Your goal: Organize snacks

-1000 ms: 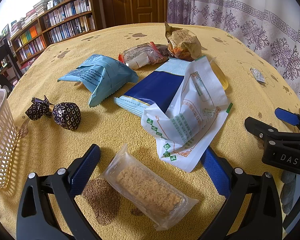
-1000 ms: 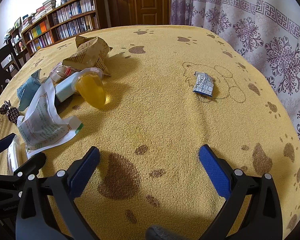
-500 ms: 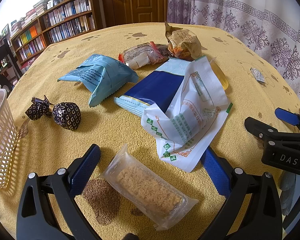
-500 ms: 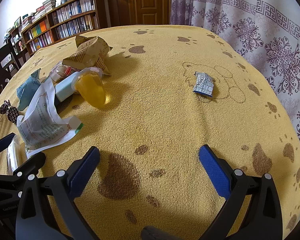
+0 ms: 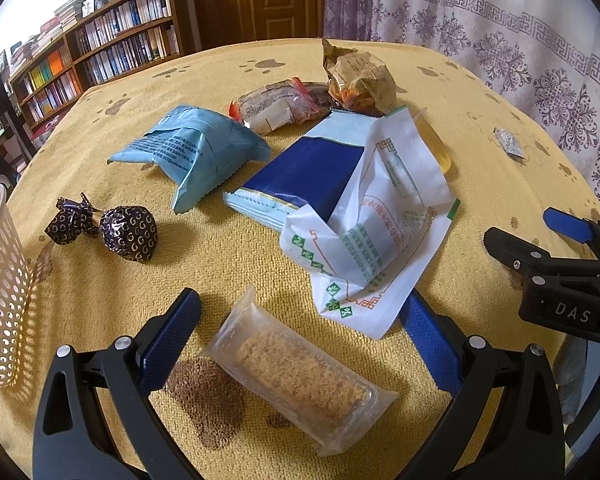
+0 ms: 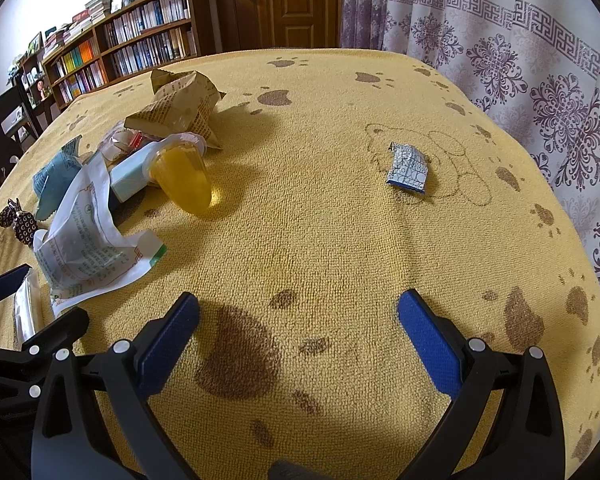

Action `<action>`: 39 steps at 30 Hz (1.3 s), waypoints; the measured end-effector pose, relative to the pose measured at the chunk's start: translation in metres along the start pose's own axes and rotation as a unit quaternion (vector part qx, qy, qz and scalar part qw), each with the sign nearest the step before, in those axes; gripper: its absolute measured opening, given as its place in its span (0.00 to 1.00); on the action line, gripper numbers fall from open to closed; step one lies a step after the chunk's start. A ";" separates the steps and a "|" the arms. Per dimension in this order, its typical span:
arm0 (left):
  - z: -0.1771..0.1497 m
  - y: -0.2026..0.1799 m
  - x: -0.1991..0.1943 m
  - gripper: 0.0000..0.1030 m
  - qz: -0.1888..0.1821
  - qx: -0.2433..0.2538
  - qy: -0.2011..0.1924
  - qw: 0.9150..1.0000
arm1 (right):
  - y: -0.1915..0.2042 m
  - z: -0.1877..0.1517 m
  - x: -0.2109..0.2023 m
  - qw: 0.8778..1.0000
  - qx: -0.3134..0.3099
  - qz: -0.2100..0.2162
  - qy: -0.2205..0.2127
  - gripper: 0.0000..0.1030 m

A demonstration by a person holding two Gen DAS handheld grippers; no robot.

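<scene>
Snacks lie scattered on a yellow paw-print cloth. My left gripper is open, its blue pads either side of a clear-wrapped cereal bar. Beyond it lie a white printed packet, a dark blue packet, a light blue bag, a dark foil-wrapped sweet, a clear red-edged packet and a brown paper bag. My right gripper is open over bare cloth. Ahead of it lie a yellow jelly cup and a small silver-blue sachet.
A white perforated basket stands at the left edge of the left wrist view. The right gripper's black body shows at that view's right. A bookshelf, a wooden door and a patterned curtain stand behind the table.
</scene>
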State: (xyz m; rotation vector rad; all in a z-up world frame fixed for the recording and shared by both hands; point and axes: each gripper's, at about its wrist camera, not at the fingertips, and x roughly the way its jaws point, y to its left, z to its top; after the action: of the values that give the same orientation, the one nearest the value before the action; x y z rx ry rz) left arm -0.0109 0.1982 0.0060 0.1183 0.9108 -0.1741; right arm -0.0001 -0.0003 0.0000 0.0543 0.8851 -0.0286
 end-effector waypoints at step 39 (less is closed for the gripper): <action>-0.011 0.025 -0.019 0.98 -0.024 -0.040 0.000 0.999 | -0.017 0.000 -0.006 0.998 0.025 0.063 -0.011 0.95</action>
State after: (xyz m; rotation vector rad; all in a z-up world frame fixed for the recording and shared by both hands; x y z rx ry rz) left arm -0.0264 0.2270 0.0151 0.0222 0.9206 -0.1810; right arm -0.0046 -0.0168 0.0039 0.1570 0.8565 0.0669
